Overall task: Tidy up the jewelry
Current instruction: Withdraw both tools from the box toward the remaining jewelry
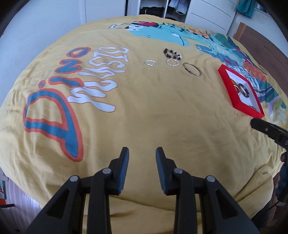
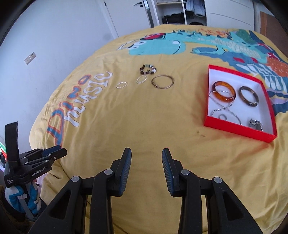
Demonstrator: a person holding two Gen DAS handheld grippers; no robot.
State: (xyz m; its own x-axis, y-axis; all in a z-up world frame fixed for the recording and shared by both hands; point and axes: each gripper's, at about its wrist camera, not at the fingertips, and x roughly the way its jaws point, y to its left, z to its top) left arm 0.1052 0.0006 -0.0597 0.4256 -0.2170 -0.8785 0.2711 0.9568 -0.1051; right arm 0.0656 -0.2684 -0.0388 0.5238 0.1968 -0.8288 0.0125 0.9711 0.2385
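Note:
A red box (image 2: 234, 127) with a white inside lies on the yellow bedspread at the right; it also shows in the left wrist view (image 1: 227, 84). It holds an orange bangle (image 2: 224, 93), a brown bangle (image 2: 249, 96), a silver chain (image 2: 223, 108) and small silver pieces. Loose on the spread farther off lie a beaded bracelet (image 2: 148, 69), a gold bangle (image 2: 162, 81) and two thin silver rings (image 2: 141, 79) (image 2: 121, 84). My left gripper (image 1: 142, 158) and my right gripper (image 2: 146, 158) are both open and empty, low over the near part of the bed.
The bedspread (image 2: 126, 126) carries a dinosaur print and lettering. A white wall and door stand at the left, an open wardrobe (image 2: 178, 12) at the back. The left gripper shows at the right view's left edge (image 2: 36, 162); the bed's edge falls off there.

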